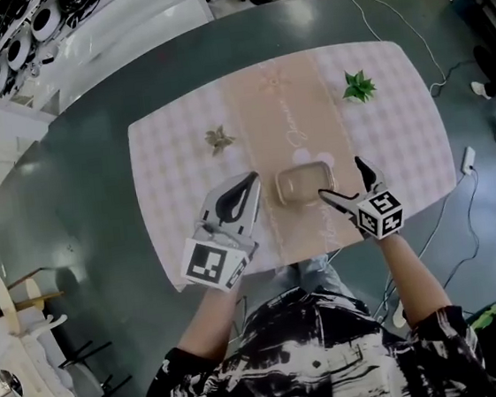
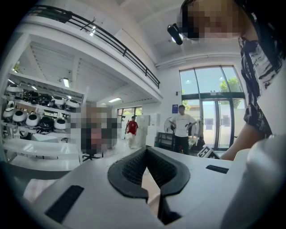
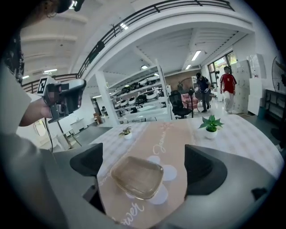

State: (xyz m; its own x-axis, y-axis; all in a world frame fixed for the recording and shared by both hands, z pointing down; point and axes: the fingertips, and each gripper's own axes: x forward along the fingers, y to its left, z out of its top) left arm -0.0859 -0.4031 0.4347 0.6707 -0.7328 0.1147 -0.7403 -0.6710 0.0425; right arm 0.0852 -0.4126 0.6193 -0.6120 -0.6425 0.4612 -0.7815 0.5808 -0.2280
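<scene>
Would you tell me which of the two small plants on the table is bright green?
The right plant, right of the runner, is bright green; the left plant is dull brown.

A clear glass dish (image 1: 304,182) lies flat on the beige runner (image 1: 286,100).

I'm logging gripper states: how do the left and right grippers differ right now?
The left gripper has its jaws closed together on nothing; the right gripper has its jaws wide apart. The right gripper frames the clear, rounded-square glass dish on the beige runner; the left gripper is beside the dish, over the pink checked tablecloth. Both hover near the tablecloth's near edge.
</scene>
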